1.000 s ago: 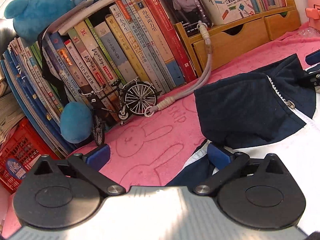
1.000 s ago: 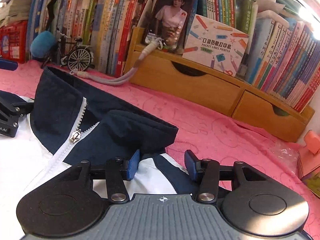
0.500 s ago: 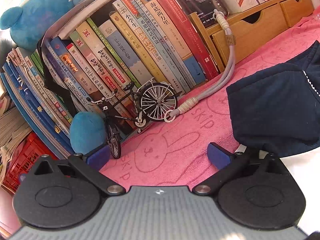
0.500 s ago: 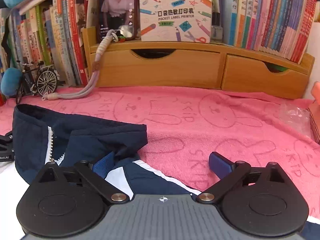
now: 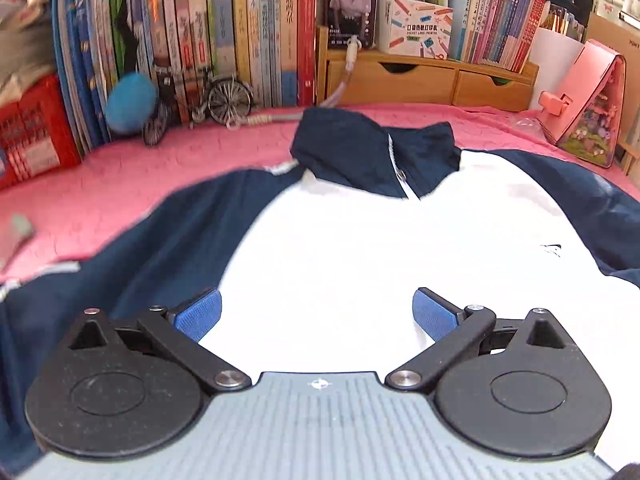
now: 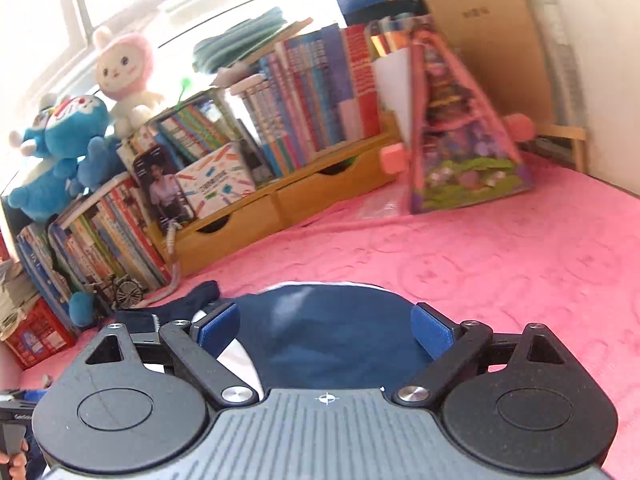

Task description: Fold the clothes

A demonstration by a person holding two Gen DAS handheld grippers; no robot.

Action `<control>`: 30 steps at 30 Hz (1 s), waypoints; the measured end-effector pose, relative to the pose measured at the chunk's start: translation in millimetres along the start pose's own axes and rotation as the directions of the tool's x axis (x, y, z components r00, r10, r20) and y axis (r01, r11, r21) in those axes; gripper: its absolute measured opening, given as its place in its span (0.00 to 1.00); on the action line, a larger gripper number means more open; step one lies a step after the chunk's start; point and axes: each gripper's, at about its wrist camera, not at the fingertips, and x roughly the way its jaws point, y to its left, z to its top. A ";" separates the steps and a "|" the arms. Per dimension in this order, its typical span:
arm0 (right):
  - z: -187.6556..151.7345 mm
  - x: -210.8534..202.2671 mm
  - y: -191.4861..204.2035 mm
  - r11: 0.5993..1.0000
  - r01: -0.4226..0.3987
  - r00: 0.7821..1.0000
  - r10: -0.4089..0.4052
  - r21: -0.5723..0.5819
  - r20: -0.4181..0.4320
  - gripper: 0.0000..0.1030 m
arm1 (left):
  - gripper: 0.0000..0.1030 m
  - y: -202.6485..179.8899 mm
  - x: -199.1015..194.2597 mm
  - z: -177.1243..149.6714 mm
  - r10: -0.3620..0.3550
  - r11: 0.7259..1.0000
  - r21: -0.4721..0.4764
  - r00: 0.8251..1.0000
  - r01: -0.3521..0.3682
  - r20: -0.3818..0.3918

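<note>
A white jacket (image 5: pixel 360 248) with navy sleeves and a navy zip collar (image 5: pixel 360 148) lies spread flat, front up, on a pink towel (image 5: pixel 120 184). My left gripper (image 5: pixel 316 312) is open and empty, above the white chest panel. My right gripper (image 6: pixel 324 328) is open and empty, over the jacket's navy sleeve (image 6: pixel 320 332) at its right side. The collar (image 6: pixel 176 308) shows at the left in the right wrist view.
Rows of books (image 5: pixel 224 40) and a wooden drawer unit (image 5: pixel 420 80) line the back edge. A toy bicycle (image 5: pixel 200 104) and a blue plush ball (image 5: pixel 130 98) stand at back left. A pink triangular toy house (image 5: pixel 588 104) stands at back right. A red crate (image 5: pixel 36 132) is at far left.
Both grippers pulled back from the collar. The left now looks over the whole jacket from above the chest. The right swung to the right sleeve. Both stay open.
</note>
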 end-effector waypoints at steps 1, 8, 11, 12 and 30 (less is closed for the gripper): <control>-8.8 -11.3 -11.8 0.999 0.030 0.999 -0.030 0.036 0.010 0.91 | 1.00 0.3 1.6 -9.3 -0.009 1.000 -0.023 1.000 0.009 -0.016; -48.6 -23.6 -56.7 0.973 0.057 0.998 -0.047 0.226 -0.050 0.91 | 1.00 -5.9 1.7 -35.3 0.082 0.996 0.016 0.993 -0.083 0.084; -46.8 -8.1 -59.4 0.955 -0.023 0.996 0.047 0.296 -0.074 0.91 | 1.00 -4.6 2.7 -39.0 0.094 0.995 0.022 0.988 -0.097 0.120; -45.2 -2.3 -58.7 0.947 -0.031 0.996 0.057 0.319 -0.073 0.93 | 1.00 -4.8 2.9 -38.7 0.097 0.995 0.020 0.988 -0.100 0.121; 11.6 9.1 122.0 0.951 0.276 0.946 -0.244 -0.139 0.214 0.17 | 1.00 -6.1 2.9 -39.2 0.101 0.995 0.009 0.986 -0.103 0.131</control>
